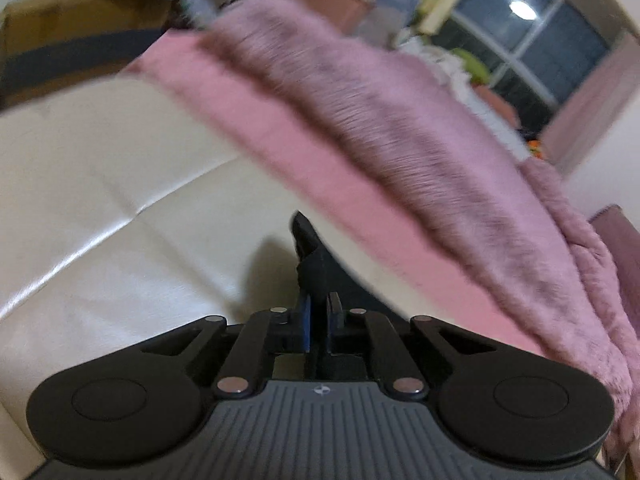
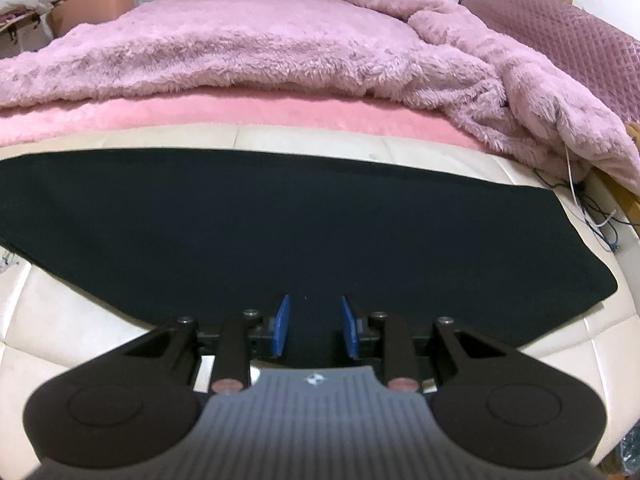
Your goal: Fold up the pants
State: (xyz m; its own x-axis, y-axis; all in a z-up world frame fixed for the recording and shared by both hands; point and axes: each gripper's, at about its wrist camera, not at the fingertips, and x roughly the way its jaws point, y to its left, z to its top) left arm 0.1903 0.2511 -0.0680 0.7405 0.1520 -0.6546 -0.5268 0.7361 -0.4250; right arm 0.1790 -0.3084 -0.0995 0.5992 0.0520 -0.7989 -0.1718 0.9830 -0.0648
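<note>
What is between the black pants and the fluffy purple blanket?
In the right wrist view: a strip of white bench, then a pink sheet, between pants and blanket.

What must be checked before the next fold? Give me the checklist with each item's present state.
1. Left gripper has cloth: ok, its jaws are shut on a bunched bit of the black pants.
2. Right gripper ready to grasp: ok, its jaws are open over the pants, with nothing between them.
3. Pants lying flat: ok in the right wrist view, spread smooth on the white cushioned surface.
4. Fluffy blanket off the pants: ok, it lies beyond the far edge.
5. Loose cords off the pants: ok, though they lie near the right end.
6. Left view sharp enough to judge the fold: not ok, blurred.
</note>
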